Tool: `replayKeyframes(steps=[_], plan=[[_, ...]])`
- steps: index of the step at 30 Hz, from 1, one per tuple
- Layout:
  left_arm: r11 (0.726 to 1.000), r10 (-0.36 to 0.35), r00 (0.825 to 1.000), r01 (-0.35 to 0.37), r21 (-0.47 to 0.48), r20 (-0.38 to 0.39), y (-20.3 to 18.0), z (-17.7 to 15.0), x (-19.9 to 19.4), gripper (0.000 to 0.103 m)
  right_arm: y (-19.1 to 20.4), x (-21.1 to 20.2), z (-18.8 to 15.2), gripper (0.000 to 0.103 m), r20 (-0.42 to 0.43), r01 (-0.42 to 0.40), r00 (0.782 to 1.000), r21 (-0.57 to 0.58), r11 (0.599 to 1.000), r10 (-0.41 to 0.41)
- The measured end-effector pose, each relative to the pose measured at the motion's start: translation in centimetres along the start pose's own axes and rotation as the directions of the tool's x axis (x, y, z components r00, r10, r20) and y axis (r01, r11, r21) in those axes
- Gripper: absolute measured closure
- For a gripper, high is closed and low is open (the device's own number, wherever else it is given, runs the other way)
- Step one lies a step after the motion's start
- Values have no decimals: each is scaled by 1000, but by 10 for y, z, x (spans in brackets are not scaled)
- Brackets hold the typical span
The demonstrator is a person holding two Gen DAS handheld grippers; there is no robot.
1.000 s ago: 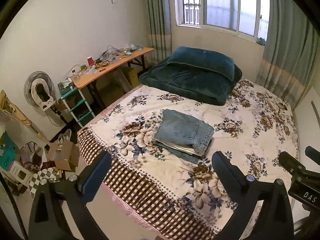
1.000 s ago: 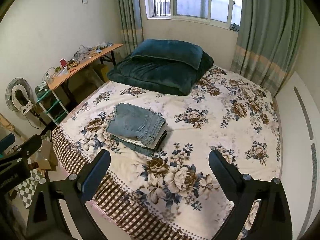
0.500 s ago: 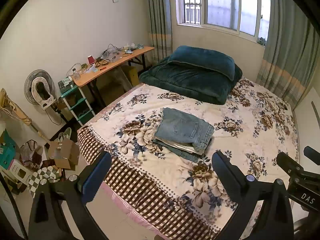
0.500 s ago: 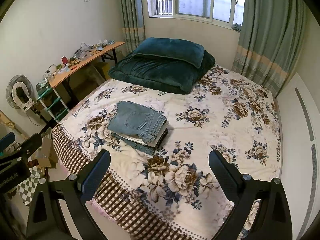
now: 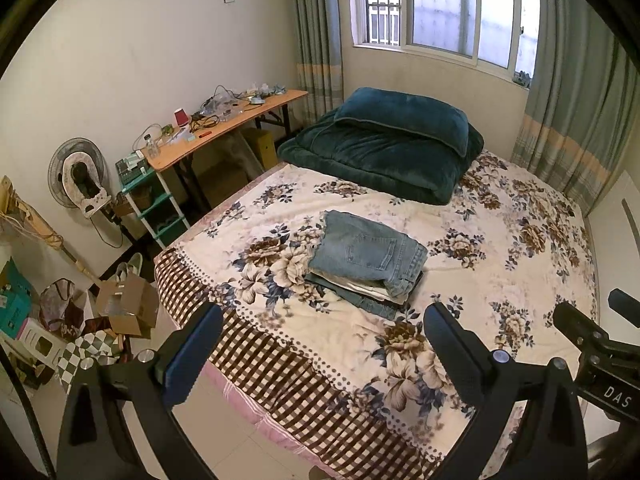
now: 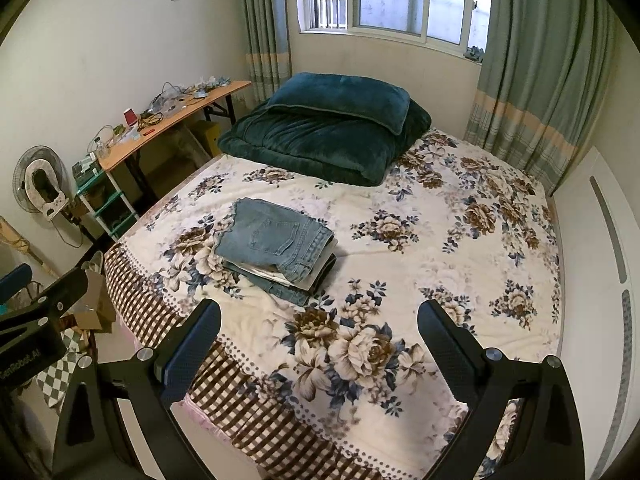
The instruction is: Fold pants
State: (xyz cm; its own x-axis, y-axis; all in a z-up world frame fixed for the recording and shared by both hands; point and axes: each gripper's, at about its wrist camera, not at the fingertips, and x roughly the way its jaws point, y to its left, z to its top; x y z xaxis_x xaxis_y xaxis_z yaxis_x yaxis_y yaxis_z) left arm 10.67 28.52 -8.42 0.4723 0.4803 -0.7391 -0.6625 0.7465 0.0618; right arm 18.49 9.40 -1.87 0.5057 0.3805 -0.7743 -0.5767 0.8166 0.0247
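left gripper: fingers spread wide at the bottom of the left wrist view, nothing between them, held back from the foot of the bed.
right gripper: released too, fingers wide apart at the bottom of the right wrist view, grasping nothing.
pants: light blue jeans, folded into a neat rectangle, back pocket facing up, lying on top of a small stack of folded clothes at frame centre.
stack position: on the bed's left half, near the foot edge, well apart from both grippers.
cardboard box: open, on the floor at lower left; contents too unclear to tell.
green shelf rack: at left, between the fan and the desk; small items on its tiers, too small to name.
bed: covered by a cream floral blanket with a brown checked border.
dark green quilt: folded, at the head of the bed, with a matching pillow on top.
desk: against the left wall, cluttered with cables and a red cup.
fan: standing at far left.
window: upper centre, flanked by green curtains.
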Motion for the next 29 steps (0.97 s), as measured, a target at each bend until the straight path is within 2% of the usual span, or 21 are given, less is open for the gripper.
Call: replayKeyframes(steps=[18,29], plan=[[1000,8,1000,-8,-3,1,-3,-24,-6,1,1,2,0,2,-1,-3,1000,-1,1000,3],[1000,-6,1000,6,-7,2,0,-21,-7,1,3,0,3,2,-3,-3,1000,-2,1000,3]])
